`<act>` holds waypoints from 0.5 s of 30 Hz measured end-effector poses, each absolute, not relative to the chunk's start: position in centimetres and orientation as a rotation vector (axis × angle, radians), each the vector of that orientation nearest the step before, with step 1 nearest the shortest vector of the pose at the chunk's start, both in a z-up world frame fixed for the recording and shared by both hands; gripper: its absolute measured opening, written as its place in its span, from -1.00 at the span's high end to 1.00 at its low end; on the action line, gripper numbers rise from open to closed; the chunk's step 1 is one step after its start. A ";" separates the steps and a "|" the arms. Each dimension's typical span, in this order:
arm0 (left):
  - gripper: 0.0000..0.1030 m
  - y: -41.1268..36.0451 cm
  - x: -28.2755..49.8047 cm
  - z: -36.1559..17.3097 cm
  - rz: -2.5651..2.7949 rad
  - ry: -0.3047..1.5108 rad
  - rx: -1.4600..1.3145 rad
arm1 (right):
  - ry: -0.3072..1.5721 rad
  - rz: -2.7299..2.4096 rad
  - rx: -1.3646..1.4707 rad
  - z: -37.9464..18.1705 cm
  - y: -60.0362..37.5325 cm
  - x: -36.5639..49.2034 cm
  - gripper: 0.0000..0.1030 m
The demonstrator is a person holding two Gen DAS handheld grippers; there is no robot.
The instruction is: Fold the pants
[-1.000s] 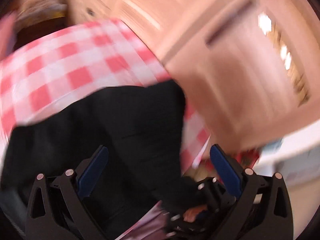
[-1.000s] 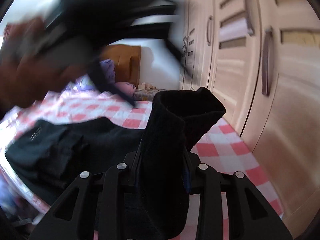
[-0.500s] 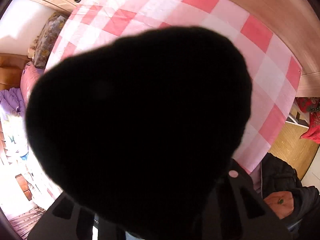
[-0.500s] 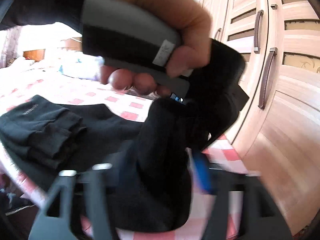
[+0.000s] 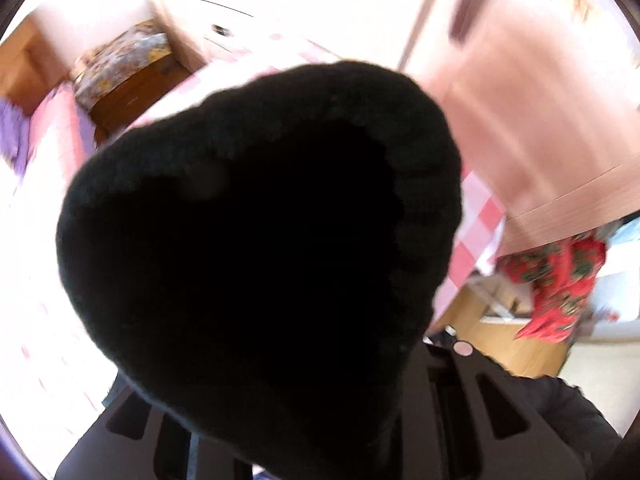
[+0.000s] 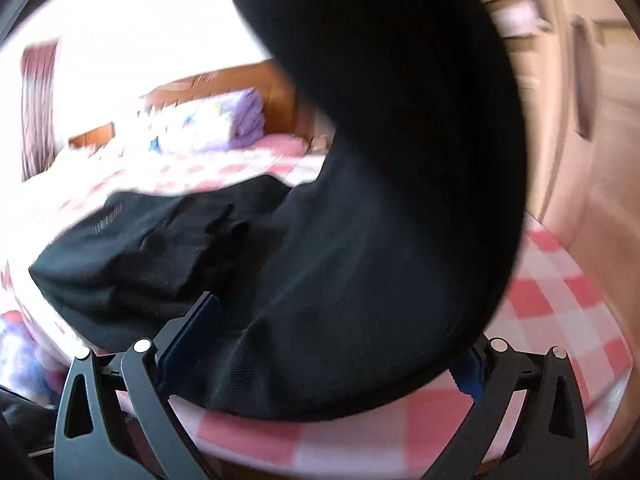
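Observation:
The black pants (image 6: 168, 256) lie bunched on the pink checked bed (image 6: 560, 312). One leg (image 6: 384, 240) rises from the bed in an arc to the top of the right wrist view. My right gripper (image 6: 332, 344) is open, its blue pads (image 6: 192, 328) wide apart around that leg. In the left wrist view black pants fabric (image 5: 260, 264) fills the middle and hides my left gripper's fingertips. The left gripper (image 5: 304, 420) holds that fabric lifted above the bed (image 5: 476, 216).
A wooden wardrobe (image 6: 580, 120) stands close on the right of the bed. Pillows (image 6: 216, 124) and a wooden headboard (image 6: 248, 80) are at the far end. A bedside cabinet (image 5: 128, 72) and red patterned cloth (image 5: 560, 284) show in the left wrist view.
My right gripper has opened from shut on the pants leg. My left gripper closed on the pants and lifted them up. The leg now arcs high over the right gripper.

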State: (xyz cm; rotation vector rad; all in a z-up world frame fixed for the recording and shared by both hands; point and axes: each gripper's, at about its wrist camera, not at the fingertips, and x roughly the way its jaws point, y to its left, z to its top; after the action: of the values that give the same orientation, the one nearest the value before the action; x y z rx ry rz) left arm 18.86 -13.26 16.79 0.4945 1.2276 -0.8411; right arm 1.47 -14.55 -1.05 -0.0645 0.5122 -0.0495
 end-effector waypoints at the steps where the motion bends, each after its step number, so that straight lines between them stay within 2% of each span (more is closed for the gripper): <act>1: 0.55 -11.2 18.6 17.9 -0.836 1.222 0.455 | 0.507 -0.058 -0.093 -1.2 -14.0 1.5 -0.89; 3: 0.55 -5.1 19.7 19.0 -0.823 1.218 0.357 | 0.515 -0.085 -0.149 -1.7 -13.2 1.7 -0.89; 6: 0.55 4.6 21.8 18.0 -0.778 1.244 0.210 | 0.519 -0.094 -0.189 -1.9 -12.4 1.7 -0.89; 8: 0.54 10.8 23.4 15.2 -0.754 1.278 0.103 | 0.508 -0.078 -0.206 -1.9 -11.8 1.6 -0.89; 10: 0.50 16.9 24.8 9.4 -0.753 1.341 -0.023 | 0.505 -0.077 -0.246 -2.0 -10.9 1.8 -0.89; 13: 0.34 21.8 25.3 0.8 -0.745 1.428 -0.189 | 0.501 -0.061 -0.271 -2.1 -10.3 1.7 -0.89; 15: 0.28 24.1 25.0 -0.2 -0.839 1.330 -0.352 | 0.497 -0.075 -0.295 -2.3 -9.5 2.3 -0.90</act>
State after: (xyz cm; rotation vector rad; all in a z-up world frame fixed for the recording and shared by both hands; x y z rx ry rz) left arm 25.00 24.09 -0.21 -0.3519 1.3305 -0.8389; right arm 2.34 -9.50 -2.27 -0.2949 0.4968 -0.0750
